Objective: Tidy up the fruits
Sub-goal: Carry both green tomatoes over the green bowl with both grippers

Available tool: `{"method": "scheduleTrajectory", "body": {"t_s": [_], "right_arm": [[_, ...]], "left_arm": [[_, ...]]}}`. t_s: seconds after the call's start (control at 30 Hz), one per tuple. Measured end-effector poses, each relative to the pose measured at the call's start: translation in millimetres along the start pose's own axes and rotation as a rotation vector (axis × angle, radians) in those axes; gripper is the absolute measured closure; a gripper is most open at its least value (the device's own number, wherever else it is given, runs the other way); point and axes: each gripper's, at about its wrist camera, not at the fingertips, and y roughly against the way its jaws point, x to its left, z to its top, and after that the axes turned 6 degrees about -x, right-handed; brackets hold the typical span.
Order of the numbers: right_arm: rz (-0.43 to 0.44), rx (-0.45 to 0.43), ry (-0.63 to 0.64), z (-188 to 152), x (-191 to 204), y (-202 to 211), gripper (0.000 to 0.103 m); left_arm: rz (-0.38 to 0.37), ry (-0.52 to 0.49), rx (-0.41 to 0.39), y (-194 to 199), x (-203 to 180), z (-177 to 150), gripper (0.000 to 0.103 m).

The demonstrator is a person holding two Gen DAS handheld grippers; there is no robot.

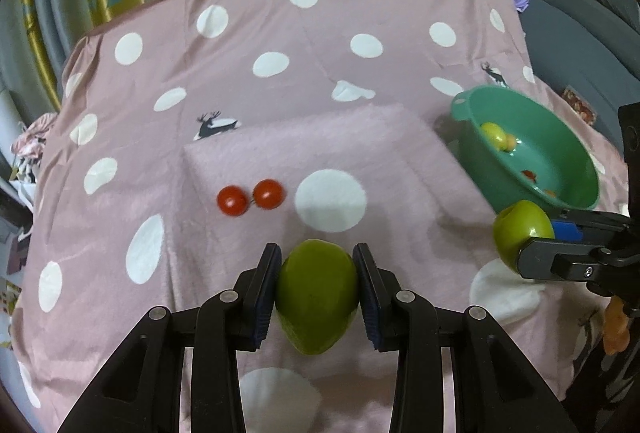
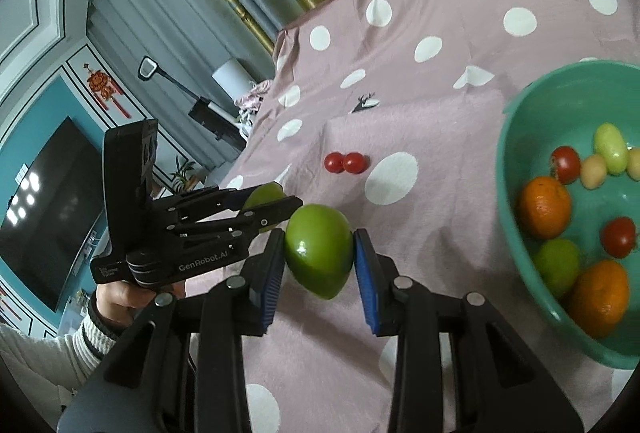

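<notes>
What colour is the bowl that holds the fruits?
The bowl is teal green; the right wrist view shows it best.

On my right wrist view I read only "GenRobot.AI" in pale letters along the black body of the left gripper (image 2: 280, 211); a small label beside it stays illegible.

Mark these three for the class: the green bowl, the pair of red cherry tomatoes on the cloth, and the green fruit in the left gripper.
green bowl (image 2: 505, 169), right wrist view, on its near rim.
cherry tomatoes (image 1: 233, 200), left wrist view, on the left tomato.
green fruit (image 1: 317, 293), left wrist view, mid-surface between the pads.
</notes>
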Motion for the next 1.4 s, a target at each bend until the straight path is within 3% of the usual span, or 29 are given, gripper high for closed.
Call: {"method": "scheduleTrajectory", "body": {"t_s": [0.63,0.8,1.4], "right_arm": [[-0.057,-0.184,0.04,13,-2,61,0.068],[-0.105,-0.211,0.037,14,-8,70,0.068],[-0.148,-0.287,0.007,14,-24,100,0.068]], "left_arm": [[-0.038,-0.117,-0.061,11,-61,33,0.066],[-0.044,-0.154,-0.071,12,-76,41,0.066],[-0.095,-0.232,-0.085,7,-125,60,0.066]]}}
